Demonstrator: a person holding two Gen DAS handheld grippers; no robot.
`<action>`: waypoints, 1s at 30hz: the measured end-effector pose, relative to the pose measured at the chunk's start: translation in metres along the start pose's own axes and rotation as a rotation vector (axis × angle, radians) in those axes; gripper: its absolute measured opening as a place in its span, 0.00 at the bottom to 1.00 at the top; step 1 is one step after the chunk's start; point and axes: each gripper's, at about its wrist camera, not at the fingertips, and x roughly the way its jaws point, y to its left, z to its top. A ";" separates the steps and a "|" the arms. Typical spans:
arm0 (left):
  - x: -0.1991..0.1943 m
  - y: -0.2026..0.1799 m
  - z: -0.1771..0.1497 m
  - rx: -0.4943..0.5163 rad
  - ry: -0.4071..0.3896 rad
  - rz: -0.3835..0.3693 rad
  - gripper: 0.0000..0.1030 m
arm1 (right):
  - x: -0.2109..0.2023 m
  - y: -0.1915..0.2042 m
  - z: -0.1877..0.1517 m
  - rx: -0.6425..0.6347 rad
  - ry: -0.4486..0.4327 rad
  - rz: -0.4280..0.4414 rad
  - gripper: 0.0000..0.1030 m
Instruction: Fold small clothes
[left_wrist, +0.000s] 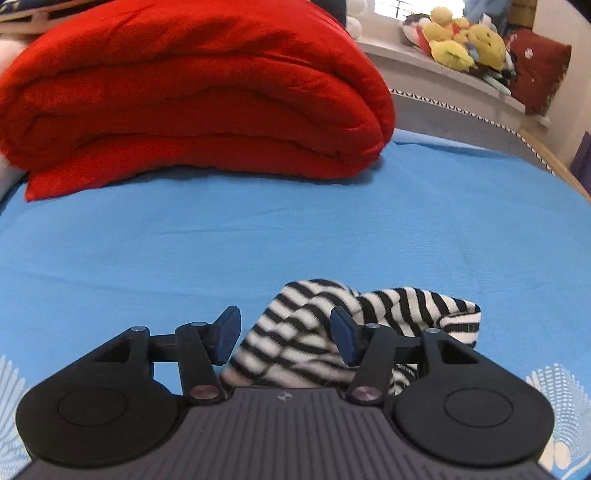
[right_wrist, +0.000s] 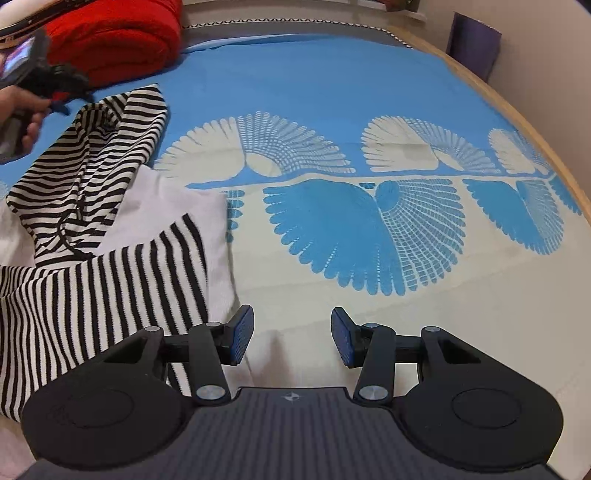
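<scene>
Across the blue-and-cream patterned bedsheet (right_wrist: 332, 92) we see the crumpled black-and-white striped knit garment (right_wrist: 92, 229) at its left, our left gripper (left_wrist: 284, 334) spread apart over its bunched fabric, our right gripper (right_wrist: 292, 336) parted beside it.

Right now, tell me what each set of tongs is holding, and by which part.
Nothing is held. The left tongs are open around a bunched part of the striped garment, not clamped. The right tongs are open over the bedsheet.

Black-and-white striped garment (right_wrist: 92, 206), blue fan-patterned sheet (right_wrist: 332, 92), red quilt (left_wrist: 192, 92).
</scene>
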 end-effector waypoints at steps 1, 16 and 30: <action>0.007 -0.003 0.001 0.009 0.015 0.007 0.56 | 0.000 0.002 0.000 -0.007 0.001 0.003 0.47; -0.119 -0.025 -0.061 0.224 -0.153 -0.177 0.01 | -0.017 -0.007 0.011 0.049 -0.043 0.036 0.47; -0.373 0.008 -0.315 0.513 0.164 -0.460 0.12 | -0.053 -0.024 0.006 0.183 -0.122 0.155 0.47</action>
